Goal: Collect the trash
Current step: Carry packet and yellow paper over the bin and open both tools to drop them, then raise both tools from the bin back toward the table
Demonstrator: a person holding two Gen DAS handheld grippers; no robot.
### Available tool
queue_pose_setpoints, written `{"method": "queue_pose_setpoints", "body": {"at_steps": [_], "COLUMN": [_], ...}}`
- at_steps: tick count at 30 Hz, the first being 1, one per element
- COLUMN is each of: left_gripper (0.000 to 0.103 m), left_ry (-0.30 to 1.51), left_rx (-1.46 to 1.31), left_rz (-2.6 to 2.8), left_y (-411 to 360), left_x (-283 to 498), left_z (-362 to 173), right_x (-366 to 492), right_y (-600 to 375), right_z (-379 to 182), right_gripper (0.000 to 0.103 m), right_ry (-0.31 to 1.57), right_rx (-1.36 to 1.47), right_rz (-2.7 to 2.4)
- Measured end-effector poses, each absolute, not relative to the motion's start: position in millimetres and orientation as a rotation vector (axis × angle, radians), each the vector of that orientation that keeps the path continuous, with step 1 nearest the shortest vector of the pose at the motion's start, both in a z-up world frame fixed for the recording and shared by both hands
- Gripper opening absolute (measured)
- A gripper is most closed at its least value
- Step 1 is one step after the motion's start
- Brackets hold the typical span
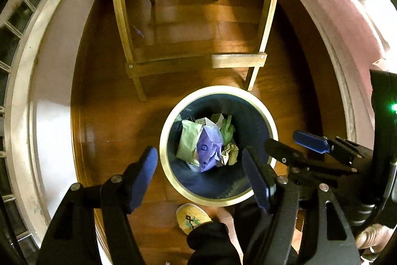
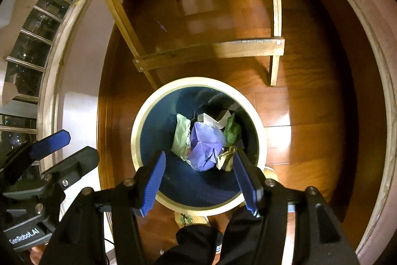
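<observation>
Left wrist view: left gripper (image 1: 199, 175) pointing almost straight down, jaws apart, nothing between the blue pads. Below, a round bin (image 1: 171, 121) with a pale rim and dark inside, standing on the wooden floor (image 1: 106, 121). Inside the bin: a purple crumpled paper (image 1: 208, 148) in the middle, a pale green sheet (image 1: 188, 140) to its left, a dark green wad (image 1: 228, 131) to its right, a tan crumpled ball (image 1: 229, 153) nearer on the right, white scraps (image 1: 211, 119) at the far side. Right gripper (image 1: 290, 147) in view at the right, over the bin's right rim, jaws apart too. Near edge: a woven slipper (image 1: 191, 216) and a dark trouser leg (image 1: 213, 242). Farther off, a wooden chair frame (image 1: 196, 63) just beyond the bin.

Right wrist view: right gripper (image 2: 199, 178) over the near half of the bin (image 2: 135, 131), pads spread, empty. Purple paper (image 2: 206, 145) and tan ball (image 2: 224, 158) showing between the pads, down in the bin, not touched. Left gripper (image 2: 68, 148) at the left, beside the bin, open-jawed.
</observation>
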State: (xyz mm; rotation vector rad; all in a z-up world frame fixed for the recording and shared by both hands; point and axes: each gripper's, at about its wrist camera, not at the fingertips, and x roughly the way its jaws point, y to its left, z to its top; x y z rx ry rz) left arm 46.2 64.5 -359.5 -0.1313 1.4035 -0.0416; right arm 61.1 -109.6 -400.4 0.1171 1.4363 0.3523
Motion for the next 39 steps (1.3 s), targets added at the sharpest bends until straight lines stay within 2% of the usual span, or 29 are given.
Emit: {"method": "queue_pose_setpoints", "body": {"at_steps": [6, 9, 20, 25, 32, 39], "left_gripper": [0.069, 0.069, 0.069, 0.069, 0.069, 0.069], "left_ry": [1.366, 1.321, 1.133, 1.07, 0.983, 0.919], "left_rx": [-0.142, -0.135, -0.171, -0.186, -0.23, -0.232], "left_rz": [0.002, 0.024, 0.023, 0.007, 0.005, 0.044], "left_y": [70, 75, 91, 97, 113, 130], "left_x": [46, 45, 35, 35, 43, 60], "left_z": [-307, -261, -83, -21, 38, 70], "right_x": [54, 49, 32, 29, 34, 55], "right_y": [-111, -114, -117, -112, -110, -103], "right_z": [-351, -314, -149, -73, 3, 45], "right_gripper": [0.057, 0.057, 0.057, 0.057, 0.057, 0.057], "right_ry": [1.388, 1.355, 1.205, 1.094, 0.94, 0.82], "right_rx": [0.134, 0.139, 0.147, 0.113, 0.063, -0.011], "right_rz": [0.362, 0.367, 0.396, 0.426, 0.425, 0.412]}}
